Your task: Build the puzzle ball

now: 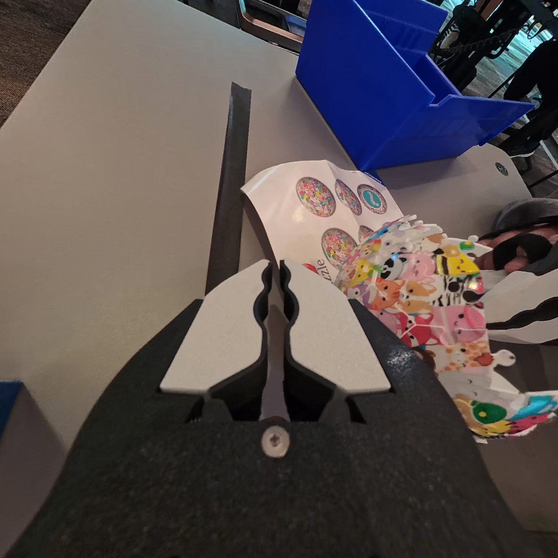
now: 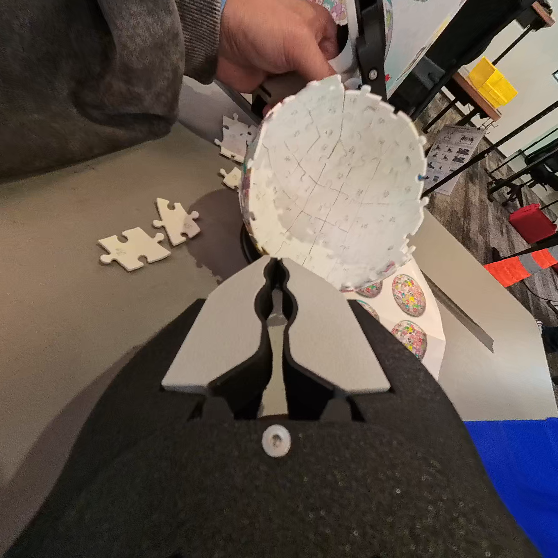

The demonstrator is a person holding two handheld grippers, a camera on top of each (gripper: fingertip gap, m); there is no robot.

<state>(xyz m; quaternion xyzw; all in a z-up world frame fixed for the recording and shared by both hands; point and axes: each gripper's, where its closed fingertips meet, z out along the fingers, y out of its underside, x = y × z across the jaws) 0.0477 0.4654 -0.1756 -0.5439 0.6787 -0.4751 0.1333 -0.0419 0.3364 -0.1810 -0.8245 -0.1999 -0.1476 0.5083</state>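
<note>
A: Near the desk's edge, the left gripper is hovering nearly closed, empty; the half-built puzzle ball is sitting to its right.

B: The right gripper is pinching its rim, hollow facing back; loose pieces are lying leftward.

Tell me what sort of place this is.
Probably a shared workroom or lab, not a home. The work goes on at a plain grey table with a blue plastic bin on it. Beyond it stand black metal stands, a shelf of yellow bins and patterned carpet.
</note>
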